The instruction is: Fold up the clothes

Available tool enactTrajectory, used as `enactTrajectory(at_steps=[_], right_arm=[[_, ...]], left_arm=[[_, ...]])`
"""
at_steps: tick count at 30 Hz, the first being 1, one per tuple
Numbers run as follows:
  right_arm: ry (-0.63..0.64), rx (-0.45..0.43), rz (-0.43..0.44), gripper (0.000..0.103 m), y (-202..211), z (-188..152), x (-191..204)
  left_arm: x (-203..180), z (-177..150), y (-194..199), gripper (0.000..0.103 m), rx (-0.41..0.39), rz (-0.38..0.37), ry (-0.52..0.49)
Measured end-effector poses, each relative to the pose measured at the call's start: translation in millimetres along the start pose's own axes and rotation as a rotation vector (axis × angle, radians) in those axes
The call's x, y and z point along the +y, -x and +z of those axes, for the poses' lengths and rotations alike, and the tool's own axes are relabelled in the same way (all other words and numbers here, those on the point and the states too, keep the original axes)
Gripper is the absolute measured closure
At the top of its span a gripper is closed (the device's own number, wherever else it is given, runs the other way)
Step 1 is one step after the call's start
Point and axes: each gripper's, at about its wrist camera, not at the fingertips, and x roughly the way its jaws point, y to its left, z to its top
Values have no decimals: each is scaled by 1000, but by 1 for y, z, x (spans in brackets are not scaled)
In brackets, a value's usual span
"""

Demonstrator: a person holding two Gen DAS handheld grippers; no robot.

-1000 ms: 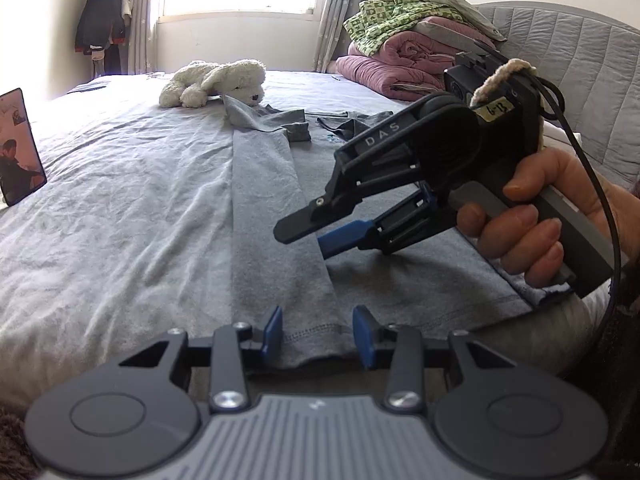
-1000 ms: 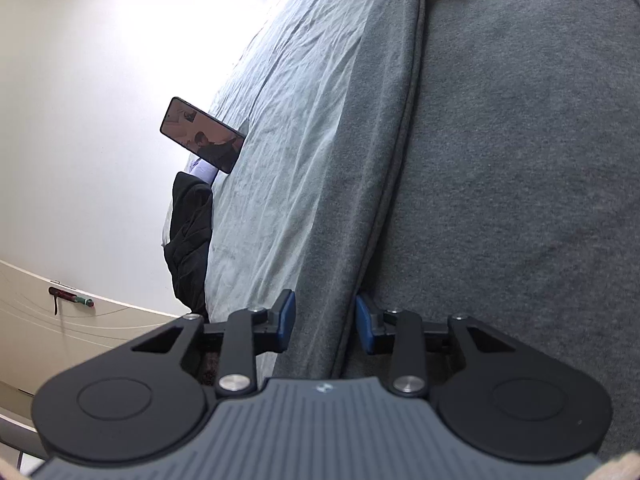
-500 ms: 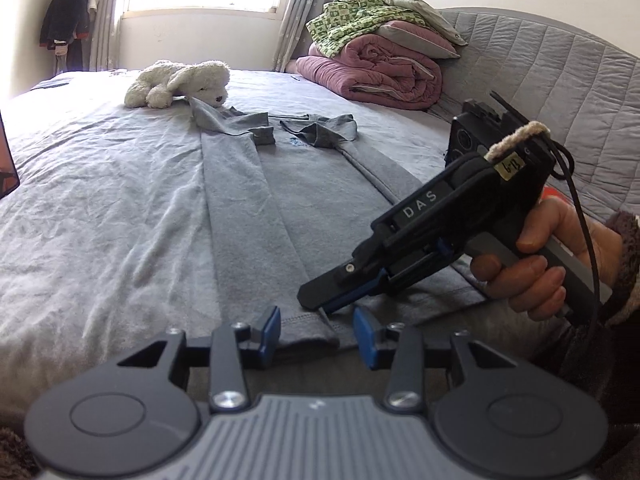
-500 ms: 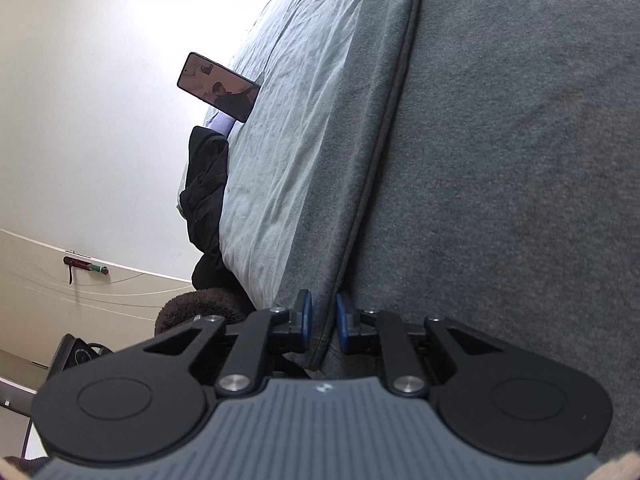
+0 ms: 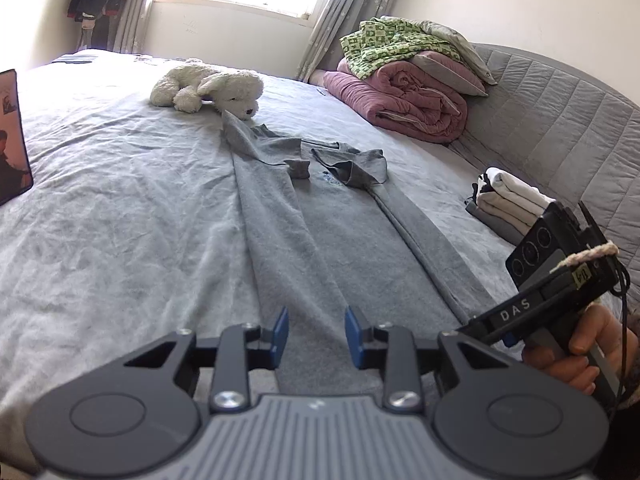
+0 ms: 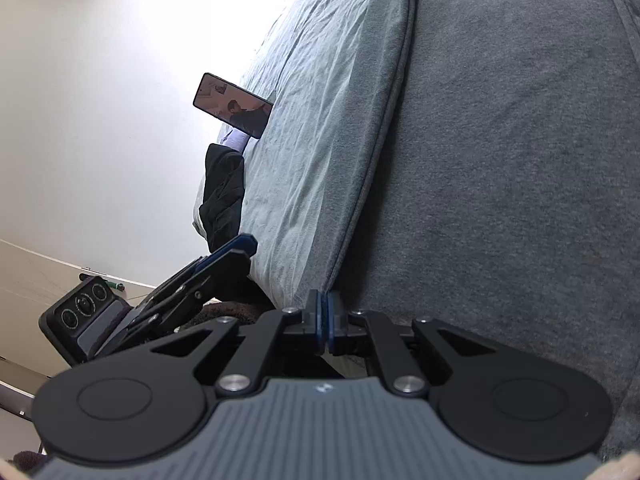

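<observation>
A grey shirt [image 5: 320, 240] lies lengthwise on the bed [image 5: 120, 208], its 2 side strips folded in toward the middle and its collar end toward the far edge, near the window. The hem end reaches the near edge of the bed.

The left gripper [image 5: 316, 338] hangs just over that near edge with its 2 blue fingertips [image 5: 281, 330] set apart and the hem of the shirt showing in the gap; nothing is pinched between them.

The right gripper [image 6: 323, 314] has its blue tips pressed together on the folded edge of the shirt at the near edge of the bed. In the left wrist view its black body [image 5: 560, 280] sits at the near right corner, held by a hand [image 5: 576, 350] wrapped round the handle; its tips are hidden there behind the left gripper's frame.

A white plush dog [image 5: 208, 90] lies near the far edge of the bed, touching the raised corner of the shirt. A rolled pink quilt [image 5: 400, 100] with a green patterned blanket [image 5: 384, 46] on top sits at the far right corner against the padded grey headboard [image 5: 552, 120]. A small stack of folded clothes [image 5: 504, 204] rests at the right edge, apart from the shirt. A phone [image 6: 234, 106] stands propped at the left edge of the bed with its screen lit, and dark clothing [image 6: 222, 196] hangs over that edge beside it.
</observation>
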Motion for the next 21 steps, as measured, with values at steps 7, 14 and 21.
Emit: enactTrajectory(at_steps=[7,14,21], right_arm=[[34,18,-30,88,2,4,3],[15,-140,-66,61,31,39,-10],[39,-372,-231,61,82,83,-24]], left_arm=[[2,49,-71,72,29,-21,-98],[25,66,-127,75,-15,-89,-23],[30,74,-164,75,36,-59,19]])
